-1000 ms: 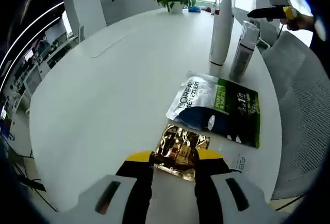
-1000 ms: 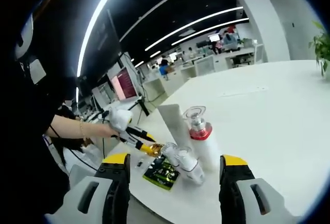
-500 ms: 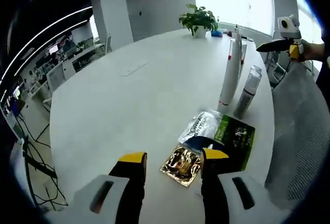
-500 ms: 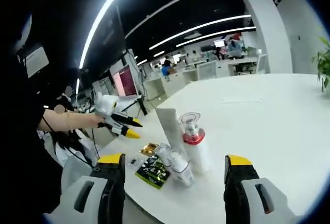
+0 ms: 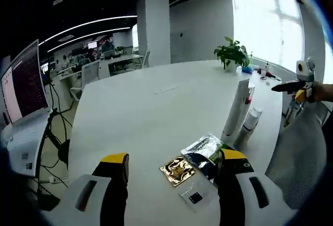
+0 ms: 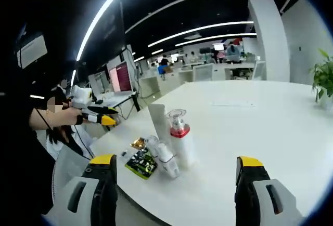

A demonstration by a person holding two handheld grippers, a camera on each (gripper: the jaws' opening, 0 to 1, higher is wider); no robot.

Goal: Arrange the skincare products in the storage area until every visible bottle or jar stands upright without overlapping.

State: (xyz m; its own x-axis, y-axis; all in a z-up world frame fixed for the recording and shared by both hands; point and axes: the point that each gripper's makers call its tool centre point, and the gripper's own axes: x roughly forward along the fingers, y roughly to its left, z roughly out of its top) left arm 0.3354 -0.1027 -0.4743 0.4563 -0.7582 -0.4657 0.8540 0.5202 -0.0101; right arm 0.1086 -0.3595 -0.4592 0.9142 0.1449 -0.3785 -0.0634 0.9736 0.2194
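My left gripper (image 5: 175, 157) hangs open above the white round table (image 5: 125, 117), both yellow-tipped jaws wide apart and empty. Below it a gold sachet (image 5: 178, 170) lies flat, with a silver and green pouch (image 5: 204, 150) and a small white sachet (image 5: 193, 197) beside it. A tall white tube (image 5: 235, 109), a red-collared bottle (image 5: 250, 97) and a small clear-capped bottle (image 5: 249, 124) stand upright. My right gripper (image 6: 177, 161) is open and empty, well back from the same group: tube (image 6: 157, 122), red-collared bottle (image 6: 178, 135), small bottles (image 6: 165, 158), pouch (image 6: 138, 162).
A potted plant (image 5: 233, 54) stands at the table's far side. A mesh chair (image 5: 302, 148) sits by the table edge near the products. A hand holds the right gripper (image 5: 281, 87) beyond the bottles; another holds the left gripper (image 6: 106, 118) off the table's edge.
My left gripper let go of the gold sachet, opened and drew back and up. The sachet stays flat on the table. The right gripper backed off slightly, still open.
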